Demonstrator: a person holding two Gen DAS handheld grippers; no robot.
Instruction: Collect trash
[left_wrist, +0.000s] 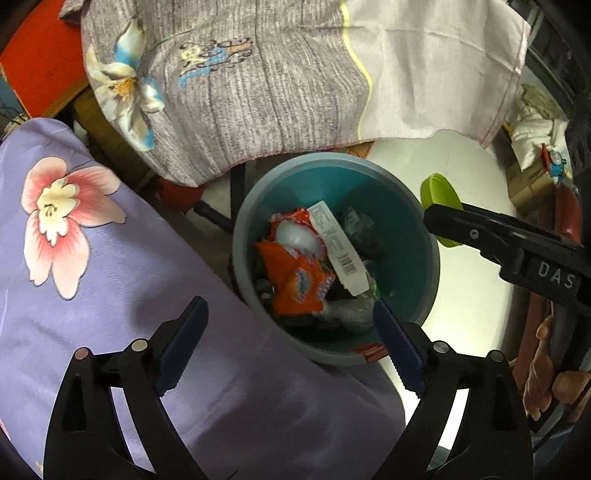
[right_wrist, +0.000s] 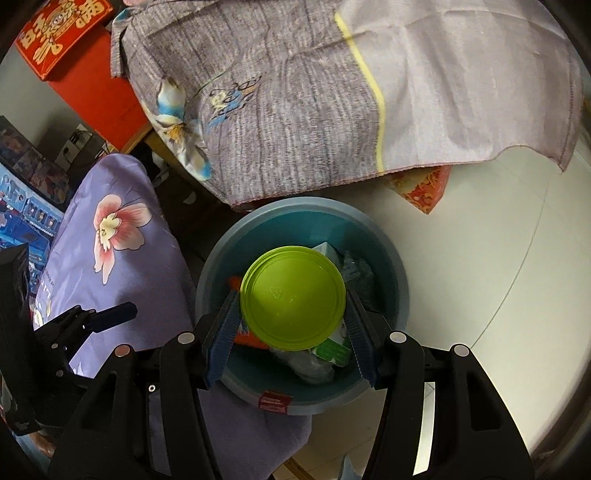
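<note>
A teal trash bin (left_wrist: 428, 258) (right_wrist: 388, 258) stands on the pale floor, holding an orange snack wrapper (left_wrist: 299, 284), a white barcoded carton (left_wrist: 341, 251) and crumpled plastic. My right gripper (right_wrist: 291, 325) is shut on a lime-green round lid or cup (right_wrist: 293, 297) and holds it directly over the bin's mouth. In the left wrist view the green piece (left_wrist: 439, 195) shows at the bin's right rim, held by the right gripper (left_wrist: 443, 218). My left gripper (left_wrist: 291, 339) is open and empty, above the bin's near rim.
A purple floral cloth (left_wrist: 129, 295) (right_wrist: 122, 236) covers furniture left of the bin. A grey and pink cloth (left_wrist: 295, 81) (right_wrist: 332, 92) hangs behind it. A red box (right_wrist: 62, 33) sits at far left, a red patterned box (right_wrist: 424, 188) under the cloth.
</note>
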